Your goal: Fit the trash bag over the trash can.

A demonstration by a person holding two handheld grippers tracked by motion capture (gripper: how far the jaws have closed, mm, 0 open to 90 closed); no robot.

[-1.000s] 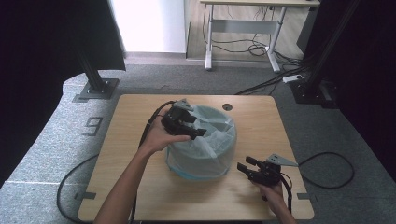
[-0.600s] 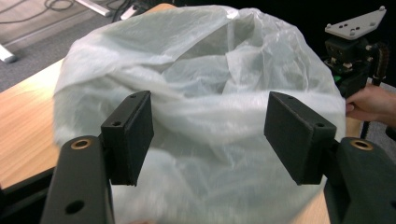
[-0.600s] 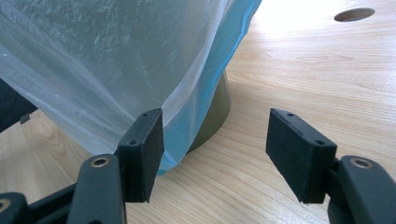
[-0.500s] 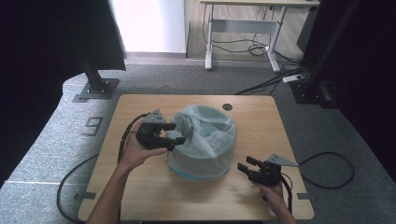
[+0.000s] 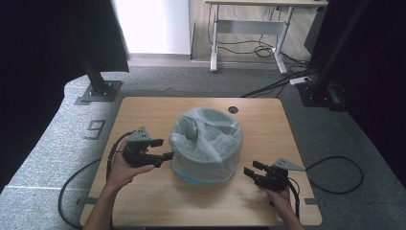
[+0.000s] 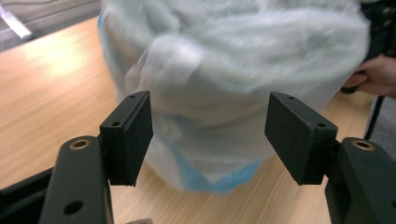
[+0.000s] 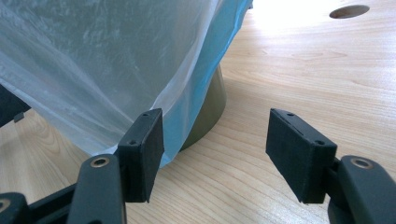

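The bin (image 5: 207,148) stands upright at the middle of the table (image 5: 143,108), mouth facing up. A pale plastic bag (image 5: 210,139) draped over it hides nearly all of its wall; only a dark strip of its base (image 7: 210,112) shows under the blue hem in the right gripper view. The left gripper view is blurred. The left gripper (image 5: 165,155), just left of the bag, has its jaws wide apart and holds nothing. The right gripper (image 5: 250,171), near right, is likewise spread and empty.

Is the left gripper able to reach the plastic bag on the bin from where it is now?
Probably yes. The left gripper is open beside the plastic bag, and nothing lies between them.
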